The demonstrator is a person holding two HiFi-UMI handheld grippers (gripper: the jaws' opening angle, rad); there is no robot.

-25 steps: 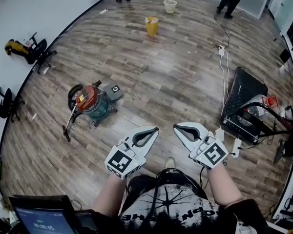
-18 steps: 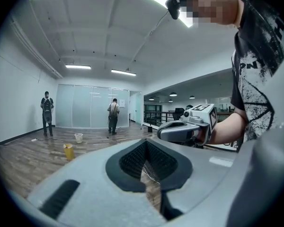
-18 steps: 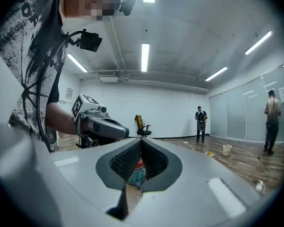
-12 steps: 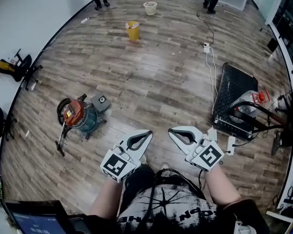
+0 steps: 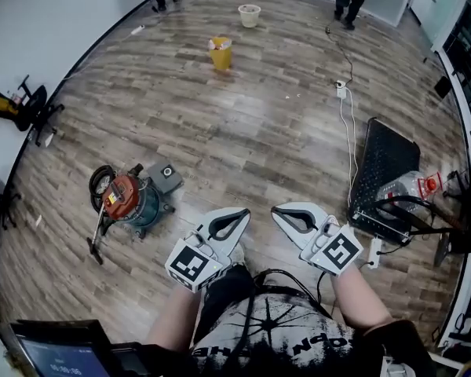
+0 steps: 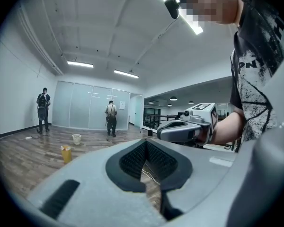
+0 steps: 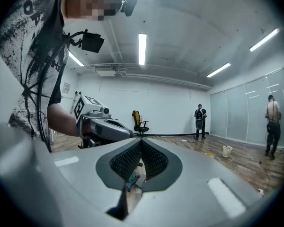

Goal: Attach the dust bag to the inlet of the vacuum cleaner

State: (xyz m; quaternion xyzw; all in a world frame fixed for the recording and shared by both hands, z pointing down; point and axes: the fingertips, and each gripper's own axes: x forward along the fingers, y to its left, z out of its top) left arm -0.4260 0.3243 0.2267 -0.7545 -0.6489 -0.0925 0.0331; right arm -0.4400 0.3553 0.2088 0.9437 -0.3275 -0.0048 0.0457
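Left gripper (image 5: 245,214) and right gripper (image 5: 278,210) both closed, empty; vacuum cleaner (image 5: 128,198) well off to their left.

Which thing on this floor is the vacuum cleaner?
On the wood-plank floor, look to the left side, near the curved white wall. The squat canister vacuum cleaner stands there beside a small grey box; its orange-red lid on a teal drum sets it apart from the plain yellow bucket farther off.

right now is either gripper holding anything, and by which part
Nothing is held. The left gripper and right gripper are both shut and empty; the vacuum cleaner sits apart from them, untouched.
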